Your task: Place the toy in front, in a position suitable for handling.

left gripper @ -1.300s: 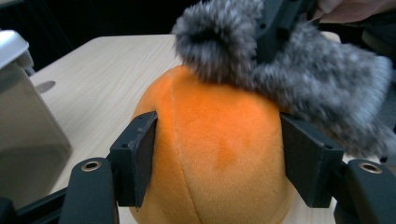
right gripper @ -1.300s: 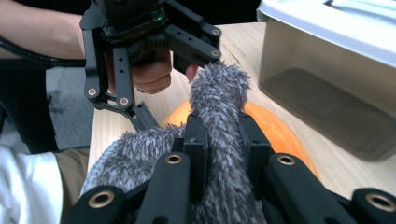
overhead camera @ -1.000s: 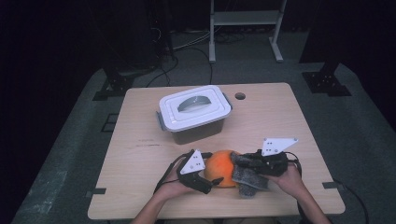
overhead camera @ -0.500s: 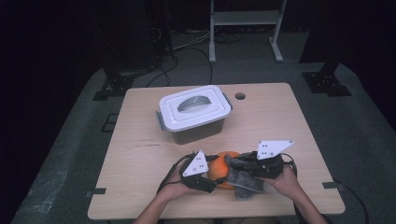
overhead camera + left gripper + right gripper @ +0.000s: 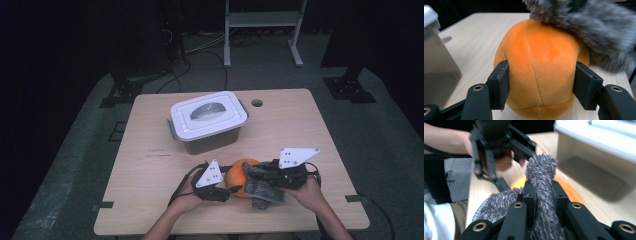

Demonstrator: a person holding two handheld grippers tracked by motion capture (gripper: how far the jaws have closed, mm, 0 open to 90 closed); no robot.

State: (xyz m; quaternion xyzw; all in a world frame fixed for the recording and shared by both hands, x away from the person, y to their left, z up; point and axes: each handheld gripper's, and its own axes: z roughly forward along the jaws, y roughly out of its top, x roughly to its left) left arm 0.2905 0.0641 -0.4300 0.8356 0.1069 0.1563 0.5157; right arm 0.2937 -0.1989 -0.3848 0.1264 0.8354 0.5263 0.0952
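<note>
The orange plush ball (image 5: 541, 67) lies on the table (image 5: 150, 165), on the person's side of the lidded storage box (image 5: 209, 121). The left gripper (image 5: 541, 86) has just been closing, and its 2 jaws now press the ball's flanks. The right gripper (image 5: 543, 200) is clamped tight on the ball's grey furry tuft (image 5: 541, 170). The step looks like securing the toy with both tools; next, a joint lift toward the box, whose lid must first come off.
</note>
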